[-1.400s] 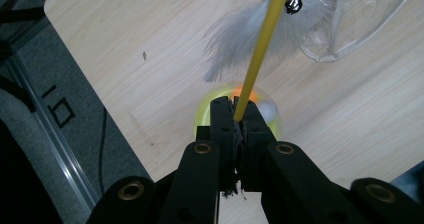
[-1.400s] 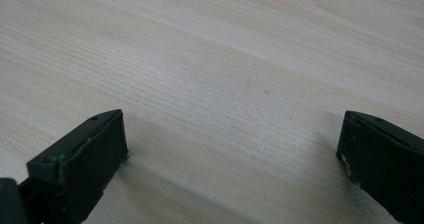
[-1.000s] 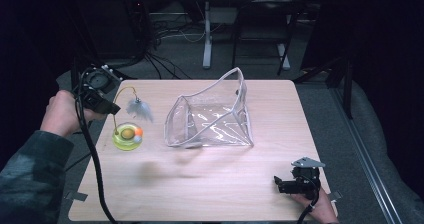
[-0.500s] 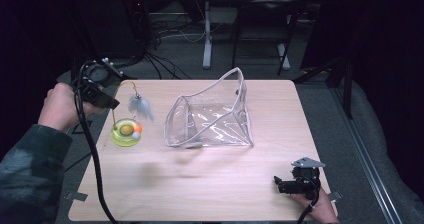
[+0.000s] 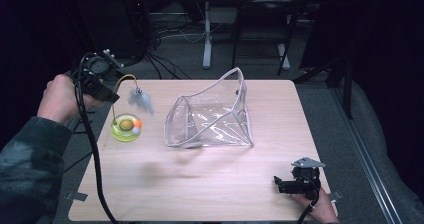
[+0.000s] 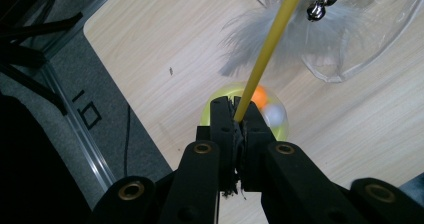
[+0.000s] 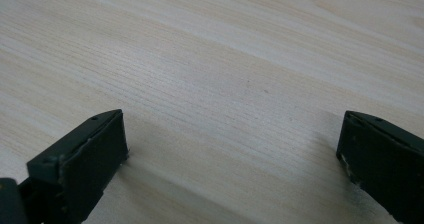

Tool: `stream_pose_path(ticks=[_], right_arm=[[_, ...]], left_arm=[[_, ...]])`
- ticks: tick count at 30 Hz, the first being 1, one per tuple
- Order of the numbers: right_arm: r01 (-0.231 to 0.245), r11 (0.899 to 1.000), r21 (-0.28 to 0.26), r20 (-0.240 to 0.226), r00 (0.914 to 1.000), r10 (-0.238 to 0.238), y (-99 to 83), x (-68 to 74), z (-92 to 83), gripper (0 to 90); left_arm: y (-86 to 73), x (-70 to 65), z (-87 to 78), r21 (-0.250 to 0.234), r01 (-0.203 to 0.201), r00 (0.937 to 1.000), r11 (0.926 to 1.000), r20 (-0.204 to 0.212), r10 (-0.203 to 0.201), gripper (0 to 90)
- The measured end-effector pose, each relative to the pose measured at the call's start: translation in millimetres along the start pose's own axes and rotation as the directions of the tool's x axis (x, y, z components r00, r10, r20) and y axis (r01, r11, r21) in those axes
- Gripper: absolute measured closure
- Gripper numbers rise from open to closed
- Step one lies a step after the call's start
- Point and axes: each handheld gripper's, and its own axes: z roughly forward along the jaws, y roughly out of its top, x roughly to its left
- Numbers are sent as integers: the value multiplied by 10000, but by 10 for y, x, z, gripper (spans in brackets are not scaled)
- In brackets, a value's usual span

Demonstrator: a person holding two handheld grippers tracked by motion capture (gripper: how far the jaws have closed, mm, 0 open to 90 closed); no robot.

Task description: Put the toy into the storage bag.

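Clearly, the left gripper (image 6: 235, 115) pinches the cat toy's yellow wand (image 6: 272, 41); its feather (image 6: 260, 36) ahead could snag the clear pouch (image 5: 210, 116), dragging the green base (image 6: 277, 121) below.

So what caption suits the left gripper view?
Left gripper shut on a yellow wand with grey feather, above a yellow-green ball toy.

Table lit, surroundings dark, feather motion-blurred.

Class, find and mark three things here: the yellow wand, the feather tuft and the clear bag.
yellow wand (image 6: 270, 46), left gripper view, mid-shaft above the jaws
feather tuft (image 5: 141, 101), high view, middle of the grey plume
clear bag (image 5: 212, 119), high view, transparent side panel
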Motion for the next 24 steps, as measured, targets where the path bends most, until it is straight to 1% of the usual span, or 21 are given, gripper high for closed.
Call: stream_pose_path(ticks=[1,2,4,6,7,10,11,17,19,24], right_arm=[[-277,9992,-304,-82,9996,275,-2,16,18,0],[-60,10000,-77,-65,10000,60,0,2,4,0],[16,10000,13,0,10000,-16,0,-1,-1,0],[18,10000,12,-16,10000,-18,0,-1,0,0],[-259,9992,-293,-95,9996,256,-2,14,18,0],[-269,9992,-302,-88,9996,266,-2,15,18,0],[-269,9992,-302,-88,9996,266,-2,15,18,0],[-260,9992,-304,-79,9996,258,-3,15,17,0],[-260,9992,-313,-77,9996,258,-4,15,18,0],[-230,9993,-292,-79,9997,228,-5,13,15,0]], left_arm=[[11,-1,-6,-8,-60,10000,10000,-39,60,876],[25,-1,-13,19,-95,10000,10000,-19,95,876],[36,-7,-16,15,-86,10000,10000,-28,86,876],[53,-11,-28,15,-129,9999,9999,-9,129,876],[64,-12,-35,23,-166,9999,9999,-25,166,876],[92,-15,-62,-4,-195,9998,9998,-8,195,876],[101,-12,-67,-39,-270,9996,9996,-29,270,876],[182,-40,-135,-35,-412,9991,9991,-92,412,876],[214,-40,-162,-120,-462,9989,9989,-70,461,876],[273,-36,-189,-146,-456,9989,9989,-71,455,876]])
